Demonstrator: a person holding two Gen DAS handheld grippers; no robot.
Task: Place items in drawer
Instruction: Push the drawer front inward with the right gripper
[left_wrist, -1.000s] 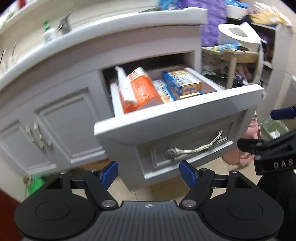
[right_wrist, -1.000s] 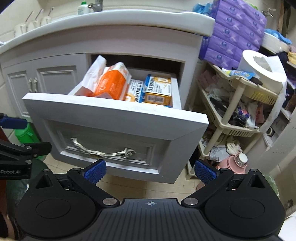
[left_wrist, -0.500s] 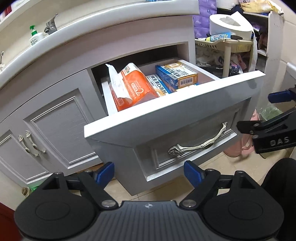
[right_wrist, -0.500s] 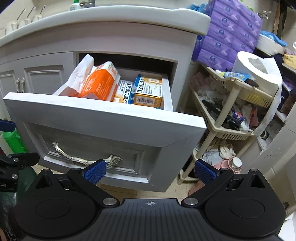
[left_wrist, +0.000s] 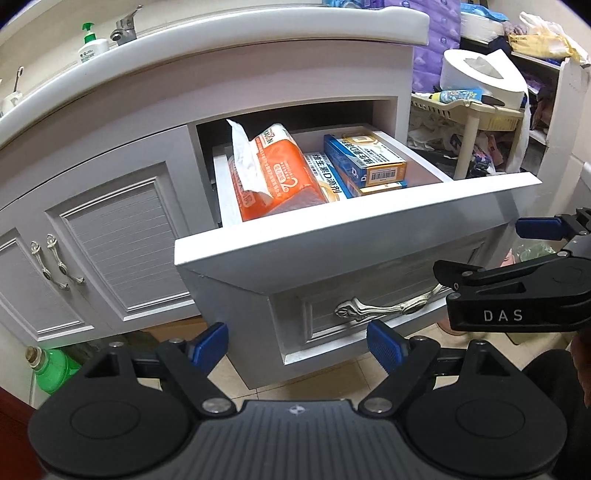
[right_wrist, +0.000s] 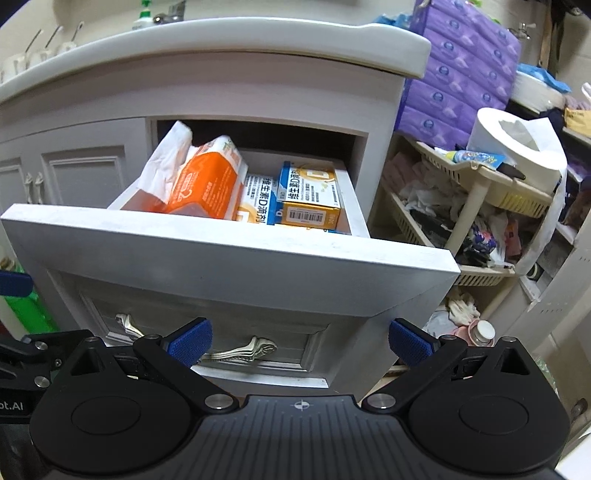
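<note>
Drawer (left_wrist: 354, 236) stands pulled out of the vanity, already loaded: orange tissue pack (left_wrist: 280, 173) at 9 o'clock, blue-and-orange boxes (left_wrist: 364, 157) at 3 o'clock. Both grippers, left (left_wrist: 297, 341) and right (right_wrist: 299, 341), hang before its front with fingers spread, holding nothing. Likely only closing remains.

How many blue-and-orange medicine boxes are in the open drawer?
3 visible: one on top at the right, one under it with only its edge showing, and one lower beside the orange tissue pack. More may be hidden beneath.
</note>
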